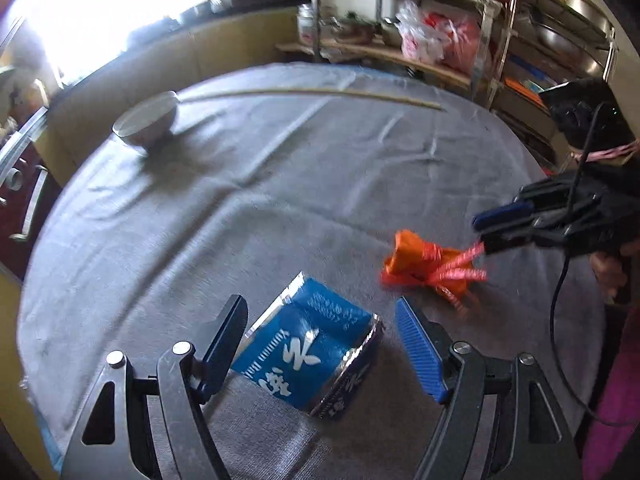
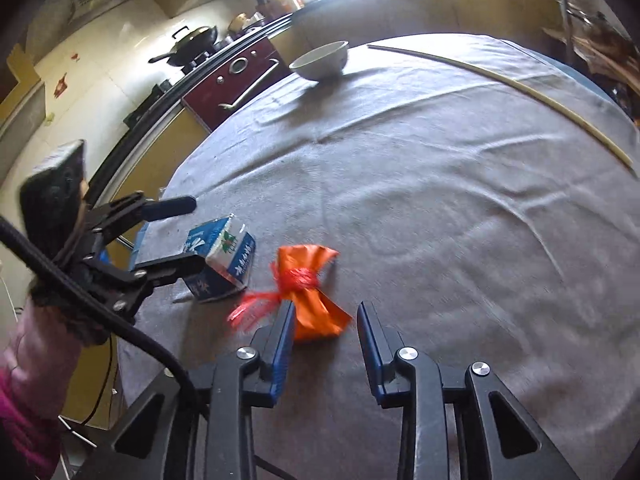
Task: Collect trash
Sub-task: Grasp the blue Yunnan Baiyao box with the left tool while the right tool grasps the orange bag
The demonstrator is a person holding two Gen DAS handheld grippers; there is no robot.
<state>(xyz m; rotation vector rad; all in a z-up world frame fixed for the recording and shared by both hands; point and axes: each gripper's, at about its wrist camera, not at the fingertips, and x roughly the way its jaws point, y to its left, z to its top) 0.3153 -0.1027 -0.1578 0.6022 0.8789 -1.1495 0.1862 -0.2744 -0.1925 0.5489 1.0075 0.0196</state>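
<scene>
A blue and white milk carton (image 1: 310, 346) lies crushed on the grey tablecloth, between the open fingers of my left gripper (image 1: 322, 312). It also shows in the right wrist view (image 2: 222, 252), with the left gripper (image 2: 192, 232) open around it. An orange wrapper tied with red string (image 1: 424, 264) lies just right of the carton. My right gripper (image 2: 326, 312) is open, with the wrapper (image 2: 310, 292) between its fingertips. In the left wrist view the right gripper (image 1: 480, 232) sits at the wrapper's right end.
A white bowl (image 1: 146, 122) stands at the far left of the round table (image 1: 320, 184). A long thin stick (image 1: 320, 94) lies across the far side. A shelf rack with bags and pots (image 1: 440, 36) stands behind the table. A stove and counter (image 2: 200, 52) lie to the left.
</scene>
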